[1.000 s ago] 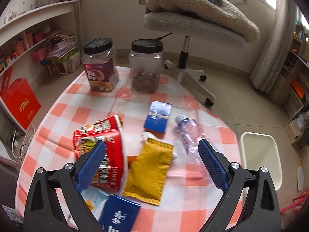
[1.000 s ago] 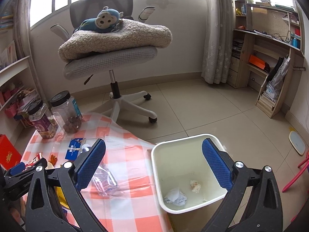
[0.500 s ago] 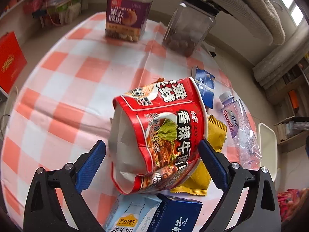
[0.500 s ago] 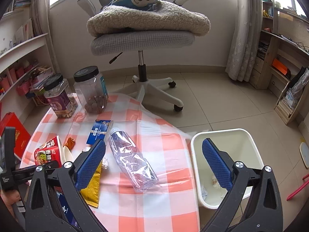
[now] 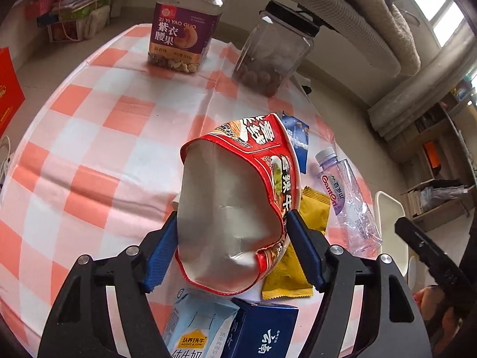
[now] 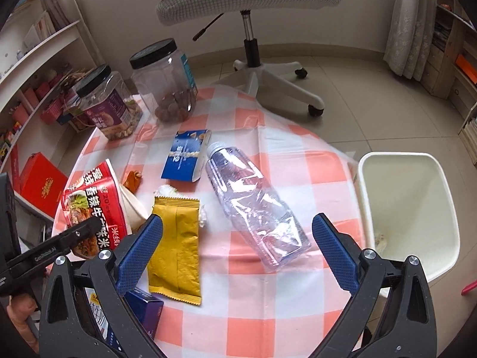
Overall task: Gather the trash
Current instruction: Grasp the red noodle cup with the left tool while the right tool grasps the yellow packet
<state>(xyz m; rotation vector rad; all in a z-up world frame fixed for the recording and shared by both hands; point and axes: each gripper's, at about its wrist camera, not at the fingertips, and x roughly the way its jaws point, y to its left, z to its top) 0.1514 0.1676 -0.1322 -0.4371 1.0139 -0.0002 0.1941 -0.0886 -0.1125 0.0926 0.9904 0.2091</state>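
So your left tongs are clamped on the red noodle cup, blue pads pressing its crumpled sides, open white mouth facing the camera. It sits over the near-left part of the counter, by the yellow packet and the blue cartons at the near edge.

Your right tongs are spread wide with nothing between them, hovering over the near edge. Ahead of them the crushed clear bottle lies on its side, cap pointing at the far jars, base toward the counter's right edge. The yellow packet lies flat just left of it, not touching.

The white bin stands off the right edge of the counter, mouth open, with a bit of crumpled stuff at the bottom. Between the bottle and that edge it's only bare checkered cloth.

Farther back, a flat blue box lies by the bottle cap, and two black-lidded jars stand near the far rim.
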